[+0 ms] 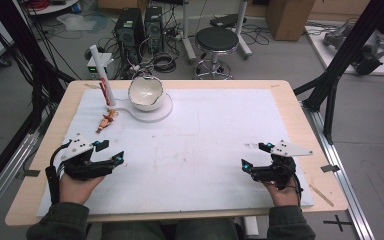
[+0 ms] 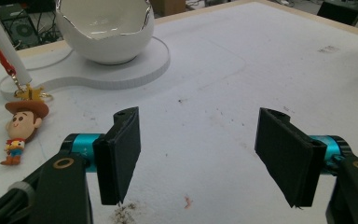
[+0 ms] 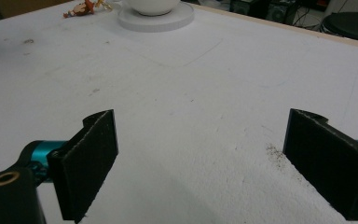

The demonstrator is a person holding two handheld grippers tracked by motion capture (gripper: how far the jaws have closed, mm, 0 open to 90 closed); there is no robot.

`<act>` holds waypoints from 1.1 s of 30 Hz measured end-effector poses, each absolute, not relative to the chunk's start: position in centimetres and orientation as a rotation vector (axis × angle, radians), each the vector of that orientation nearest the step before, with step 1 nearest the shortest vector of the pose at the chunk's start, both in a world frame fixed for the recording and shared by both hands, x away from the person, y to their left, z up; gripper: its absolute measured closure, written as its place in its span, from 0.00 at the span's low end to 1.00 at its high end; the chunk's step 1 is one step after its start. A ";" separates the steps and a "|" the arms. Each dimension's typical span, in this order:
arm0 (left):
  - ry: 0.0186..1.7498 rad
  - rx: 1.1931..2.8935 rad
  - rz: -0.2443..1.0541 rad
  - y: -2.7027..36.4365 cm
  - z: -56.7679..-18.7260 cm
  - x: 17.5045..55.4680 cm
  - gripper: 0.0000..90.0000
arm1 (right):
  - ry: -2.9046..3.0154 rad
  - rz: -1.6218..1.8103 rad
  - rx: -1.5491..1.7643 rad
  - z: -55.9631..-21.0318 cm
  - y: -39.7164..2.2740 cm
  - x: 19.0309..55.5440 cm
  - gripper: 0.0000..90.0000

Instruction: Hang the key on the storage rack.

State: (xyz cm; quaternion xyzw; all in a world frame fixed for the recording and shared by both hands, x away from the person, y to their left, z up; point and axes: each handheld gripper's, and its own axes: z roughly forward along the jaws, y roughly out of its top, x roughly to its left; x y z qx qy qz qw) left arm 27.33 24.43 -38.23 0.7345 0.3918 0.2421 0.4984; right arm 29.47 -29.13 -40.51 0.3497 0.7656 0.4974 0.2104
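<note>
Table [image 1: 290, 107] comes first, a wooden top under a white mat [image 1: 215, 135] that covers most of it, with a person seated at the near edge, forearms entering from below. Toward the far left of the mat a flat white stand [image 1: 156, 111] carries a white egg-shaped bowl [image 1: 145, 93] with a jagged, broken-shell rim, and a white stick [image 1: 102, 75] rises at a tilt just left of it. A small cowboy figure keychain [image 1: 107, 120] lies flat on the mat at the foot of that stick, near the stand but apart from it. The left gripper [image 1: 109, 151] rests low on the mat at the near left, jaws spread wide with nothing between them; the right gripper [image 1: 256, 155] sits well apart at the near right, likewise wide open and empty. Judging by this, the work stands at its start: nothing is held, and the left gripper is the nearer to the keychain. The next move probably calls for reaching forward and closing on the small figure or its ring. The left gripper view shows the figure's hat, face and gold ring hooked to a red cord on the stick, which the high view blurs.
</note>
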 end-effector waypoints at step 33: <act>0.951 1.771 0.607 25.8 -38.7 25.0 0.34 | 2.140 1.368 0.969 -40.6 -29.0 29.6 0.10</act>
